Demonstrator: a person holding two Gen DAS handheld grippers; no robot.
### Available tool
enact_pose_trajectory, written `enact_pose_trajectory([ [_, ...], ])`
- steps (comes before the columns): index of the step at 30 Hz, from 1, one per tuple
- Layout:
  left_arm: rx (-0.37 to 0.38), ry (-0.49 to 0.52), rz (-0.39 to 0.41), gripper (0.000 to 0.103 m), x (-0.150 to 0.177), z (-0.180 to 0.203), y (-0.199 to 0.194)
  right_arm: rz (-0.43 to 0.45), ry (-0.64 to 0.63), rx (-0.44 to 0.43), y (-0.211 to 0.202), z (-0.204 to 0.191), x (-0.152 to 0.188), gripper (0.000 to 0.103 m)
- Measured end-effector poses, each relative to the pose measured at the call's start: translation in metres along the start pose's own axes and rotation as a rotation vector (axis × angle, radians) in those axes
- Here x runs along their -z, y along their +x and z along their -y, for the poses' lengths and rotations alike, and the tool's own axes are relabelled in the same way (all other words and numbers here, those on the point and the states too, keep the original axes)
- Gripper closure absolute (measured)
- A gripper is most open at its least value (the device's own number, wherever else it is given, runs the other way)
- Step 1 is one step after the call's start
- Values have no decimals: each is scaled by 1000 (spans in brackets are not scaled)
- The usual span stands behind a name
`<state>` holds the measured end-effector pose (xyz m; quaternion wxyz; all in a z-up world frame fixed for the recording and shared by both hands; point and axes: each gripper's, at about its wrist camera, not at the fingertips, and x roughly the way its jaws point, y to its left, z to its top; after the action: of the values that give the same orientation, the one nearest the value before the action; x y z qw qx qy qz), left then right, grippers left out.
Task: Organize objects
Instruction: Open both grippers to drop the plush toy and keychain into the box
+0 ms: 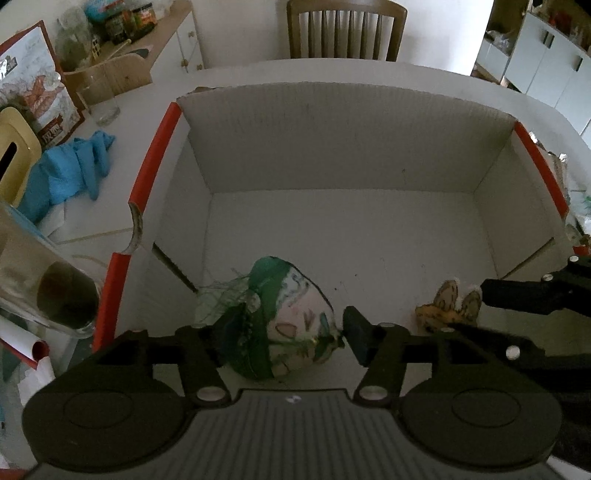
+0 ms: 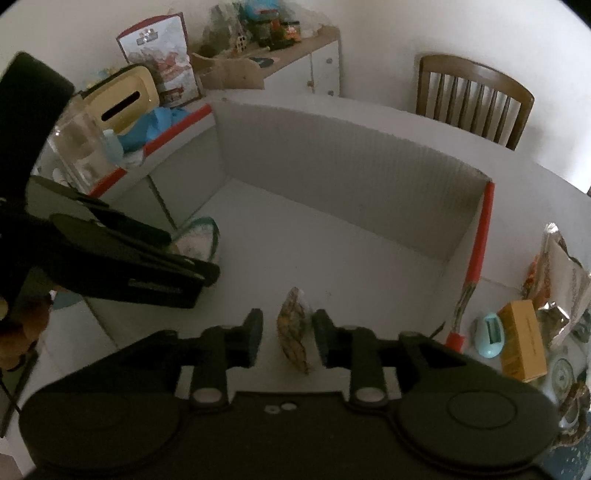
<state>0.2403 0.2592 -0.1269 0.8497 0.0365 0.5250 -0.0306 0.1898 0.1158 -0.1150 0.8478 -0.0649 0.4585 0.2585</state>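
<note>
A white cardboard box [image 1: 347, 122] with red edge strips sits on the table; it also shows in the right wrist view [image 2: 332, 166]. My left gripper [image 1: 284, 328] is low inside the box, its fingers around a green and white printed pouch [image 1: 284, 314], with a small gap at the right finger. My right gripper [image 2: 288, 339] is open inside the box, with a small brown patterned object [image 2: 293, 332] standing between its fingers without touching them. That object shows at the right in the left wrist view [image 1: 448, 302].
Left of the box lie a blue cloth [image 1: 74, 166], a drinking glass [image 1: 99, 99], a yellow tissue holder [image 2: 122, 99] and a glass jar [image 1: 48, 280]. Right of it are an orange carton [image 2: 522, 339] and foil packets [image 2: 561, 280]. A wooden chair [image 1: 347, 29] stands behind.
</note>
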Motion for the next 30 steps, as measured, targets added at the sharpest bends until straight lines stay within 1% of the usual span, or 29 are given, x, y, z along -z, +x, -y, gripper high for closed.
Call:
enact_pose_trajectory([
  [1,1,0,5,38,0,0,-1,5,-2,-9,-2,0,0,63],
  [3,2,-1,14,37,1,0,-2,21,-9,-14,-8,0,0,59],
  [6,7,-4,30,36,1,-1,-8,45,-10,-34,-17,0,0,55],
  [10,3,-5,60,34,3,1,-18,85,-10,-49,-32,2,2,46],
  [17,18,-39,122,34,11,7,-44,167,11,-70,-68,12,12,39],
  [22,36,-56,196,34,16,14,-71,233,38,-68,-96,21,20,30],
  [27,56,-56,259,34,20,29,-97,282,106,-69,-120,35,31,26],
  [29,64,-50,280,29,22,36,-105,303,130,-61,-129,41,38,23],
  [30,66,-49,290,29,23,39,-110,312,142,-53,-133,44,41,21],
])
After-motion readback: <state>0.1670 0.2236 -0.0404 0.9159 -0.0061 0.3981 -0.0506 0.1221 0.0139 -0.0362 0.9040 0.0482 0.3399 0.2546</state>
